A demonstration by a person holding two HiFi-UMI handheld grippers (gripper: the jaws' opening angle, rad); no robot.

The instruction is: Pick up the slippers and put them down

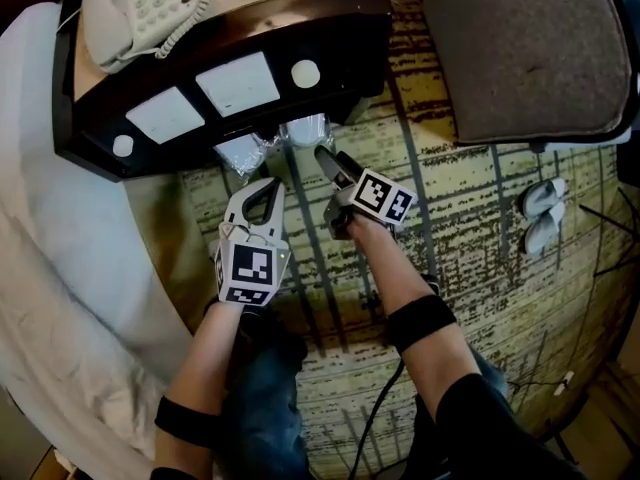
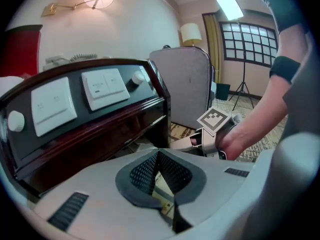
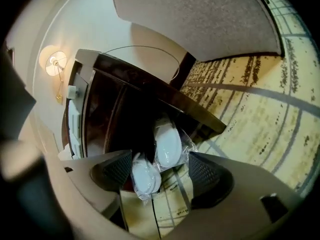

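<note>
Two white slippers in clear wrappers [image 1: 240, 153] [image 1: 305, 130] lie on the patterned carpet, half under the dark nightstand [image 1: 330, 43]. In the right gripper view the same two slippers [image 3: 168, 144] [image 3: 145, 176] show ahead in the gap between the jaws, and the pads do not touch them. My right gripper [image 1: 330, 168] [image 3: 161, 168] is open and rolled onto its side, just short of the slippers. Beside it my left gripper [image 1: 266, 186] [image 2: 159, 156] is shut with nothing in it, pointing at the nightstand's front. The left gripper view shows the right gripper's marker cube [image 2: 216, 120].
The nightstand carries a white telephone [image 1: 140, 8] and a sloped panel of switches [image 1: 235, 83]. A white bed [image 1: 60, 268] is on the left, a padded chair [image 1: 530, 48] at the upper right. Another white pair of slippers [image 1: 540, 213] lies on the carpet on the right. A black cable [image 1: 375, 423] runs by the person's legs.
</note>
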